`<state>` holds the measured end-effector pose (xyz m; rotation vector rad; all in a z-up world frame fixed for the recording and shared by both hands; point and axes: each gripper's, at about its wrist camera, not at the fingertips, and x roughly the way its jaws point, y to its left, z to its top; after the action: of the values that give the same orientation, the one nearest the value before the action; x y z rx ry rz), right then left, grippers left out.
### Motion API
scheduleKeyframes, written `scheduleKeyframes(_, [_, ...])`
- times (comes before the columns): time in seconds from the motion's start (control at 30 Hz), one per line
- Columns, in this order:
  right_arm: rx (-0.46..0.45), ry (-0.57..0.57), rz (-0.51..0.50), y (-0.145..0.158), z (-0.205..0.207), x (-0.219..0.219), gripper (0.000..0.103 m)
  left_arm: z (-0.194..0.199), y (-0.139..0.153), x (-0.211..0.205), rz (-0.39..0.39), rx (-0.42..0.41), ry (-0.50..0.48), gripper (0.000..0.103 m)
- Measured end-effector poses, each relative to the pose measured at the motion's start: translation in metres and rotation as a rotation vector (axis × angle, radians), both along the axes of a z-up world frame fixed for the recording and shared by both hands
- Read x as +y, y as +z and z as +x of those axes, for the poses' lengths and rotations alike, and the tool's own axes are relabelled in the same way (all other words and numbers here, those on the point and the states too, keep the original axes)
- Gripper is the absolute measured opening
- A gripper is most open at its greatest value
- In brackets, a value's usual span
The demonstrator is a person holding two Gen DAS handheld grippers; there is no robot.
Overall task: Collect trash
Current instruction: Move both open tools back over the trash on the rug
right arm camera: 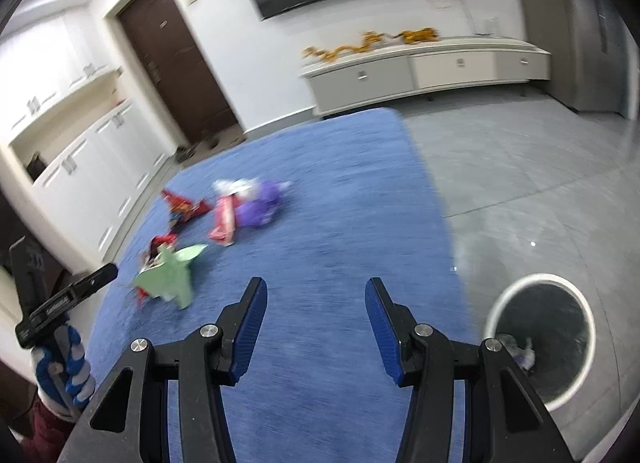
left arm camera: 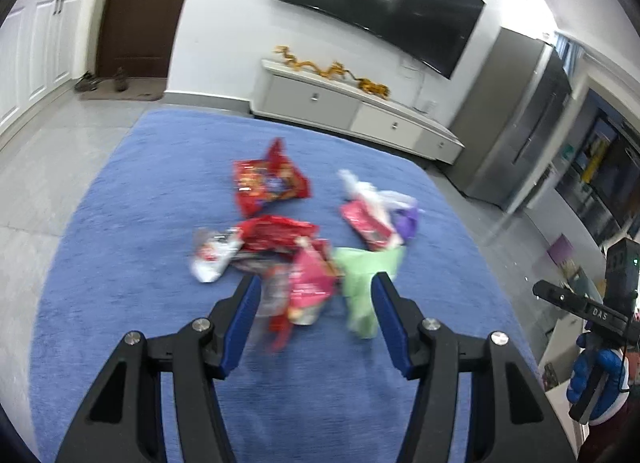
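Note:
Trash lies in a loose pile on the blue rug point(left arm camera: 120, 223): a red snack bag point(left arm camera: 268, 183), a crumpled red wrapper point(left arm camera: 276, 233), a white wrapper point(left arm camera: 212, 259), a pink wrapper point(left arm camera: 310, 287), green paper point(left arm camera: 360, 287), a pink packet point(left arm camera: 366, 223) and a purple scrap point(left arm camera: 406, 223). My left gripper point(left arm camera: 316, 283) hovers open over the near edge of the pile, and its pads touch nothing. My right gripper point(right arm camera: 316, 289) is open over bare rug, right of the green paper point(right arm camera: 170, 275). A white-rimmed bin point(right arm camera: 536, 277) stands on the floor at lower right with some trash point(right arm camera: 522, 353) inside.
Grey tiled floor point(right arm camera: 520, 183) surrounds the rug. A low white TV cabinet point(left arm camera: 352, 111) runs along the far wall under a wall-mounted TV point(left arm camera: 380, 3). White cupboards point(right arm camera: 80, 167) and a brown door point(right arm camera: 180, 63) stand to the left. A gloved hand point(right arm camera: 60, 363) shows at the frame edge.

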<state>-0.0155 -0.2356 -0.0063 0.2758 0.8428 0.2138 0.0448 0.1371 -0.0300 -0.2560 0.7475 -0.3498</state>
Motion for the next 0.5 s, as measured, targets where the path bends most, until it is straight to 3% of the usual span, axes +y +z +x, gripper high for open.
scheduleKeyframes(0.23, [0.038,0.136,-0.029,-0.01,0.029,0.064,0.049,0.011,-0.018,0.02,-0.014,0.026,0.0,0.055])
scheduleKeyframes(0.5, [0.054,0.188,-0.048,-0.021,0.053,0.092,0.049,0.026,-0.008,0.004,-0.079,0.014,-0.104,0.04])
